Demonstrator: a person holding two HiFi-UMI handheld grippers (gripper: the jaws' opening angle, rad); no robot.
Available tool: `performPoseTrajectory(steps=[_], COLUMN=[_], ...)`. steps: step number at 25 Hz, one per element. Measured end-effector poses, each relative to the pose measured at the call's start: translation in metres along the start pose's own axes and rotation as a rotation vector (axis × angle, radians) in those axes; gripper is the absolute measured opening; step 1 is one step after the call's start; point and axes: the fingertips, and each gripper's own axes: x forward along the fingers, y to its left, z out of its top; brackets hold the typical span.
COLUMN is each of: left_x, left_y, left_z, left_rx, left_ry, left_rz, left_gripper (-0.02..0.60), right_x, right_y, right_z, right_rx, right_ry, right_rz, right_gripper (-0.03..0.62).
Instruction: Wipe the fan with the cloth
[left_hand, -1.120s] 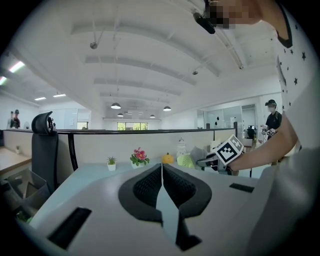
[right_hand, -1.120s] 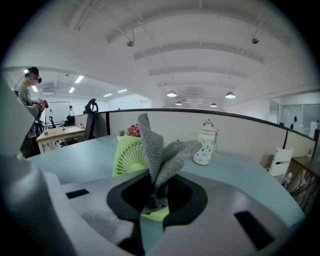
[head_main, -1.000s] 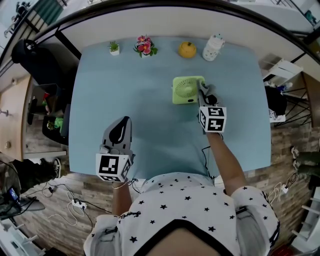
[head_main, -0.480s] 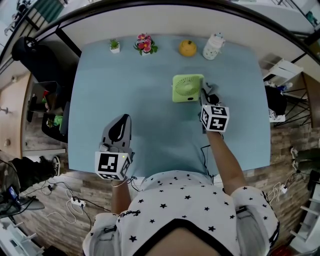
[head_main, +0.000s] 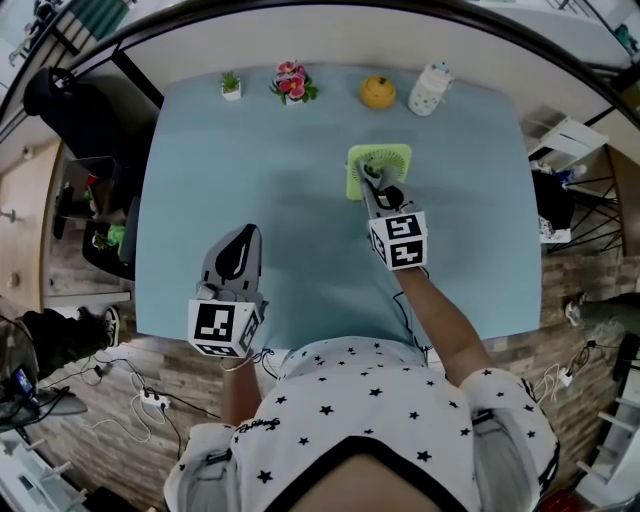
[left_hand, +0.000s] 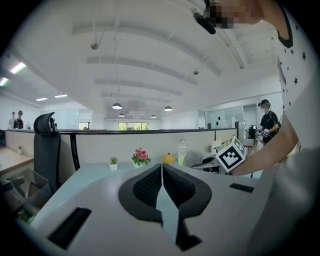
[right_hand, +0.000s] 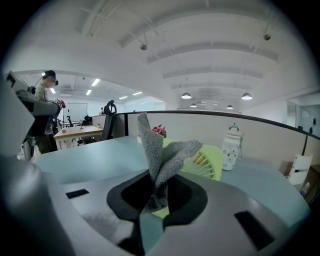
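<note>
A small light-green fan stands on the pale blue table, back of centre; its grille shows just beyond the right jaws. My right gripper is shut on a grey cloth, which sticks up from the jaws and lies against the fan's front. In the head view the cloth is a small grey bit at the fan's lower left. My left gripper hovers over the table's near left, shut with nothing in it, far from the fan.
Along the table's far edge stand a tiny potted plant, a pot of pink flowers, an orange ornament and a white bottle. A black office chair stands left of the table. Other people are at distant desks.
My right gripper has moved left from the fan's right side to its front, carrying the cloth with it. The left gripper has barely moved.
</note>
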Motion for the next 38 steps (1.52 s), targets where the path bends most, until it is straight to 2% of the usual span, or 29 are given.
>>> performPoseTrajectory(steps=[7,16,21,32,38], left_x=[-0.002,-0.004,-0.001,0.004,0.003], left_y=[0.006,0.01,0.005,0.0,-0.001], left_z=[-0.004,-0.005,-0.004,-0.002,-0.002], left_rx=[-0.008,-0.012,-0.016,-0.014,-0.013], left_ry=[0.003,0.01,0.002,0.002,0.0], left_rz=[0.016,0.023,0.012,-0.003,-0.003], left_gripper=[0.032,0.031,0.031,0.032,0.031], right_x=[0.018,0.021,0.013,-0.016,-0.02], right_y=[0.03,0.015,-0.01,-0.087,-0.101], right_z=[-0.021,-0.034,-0.036,-0.058,-0.075], right_rx=[-0.055,-0.049,-0.02,0.077,0.126], right_ry=[0.072,0.108,0.102,0.135,0.159], right_rz=[0.056,0.01,-0.038,-0.213,-0.247], right_gripper=[0.054,0.054,0.054,0.054,0.054])
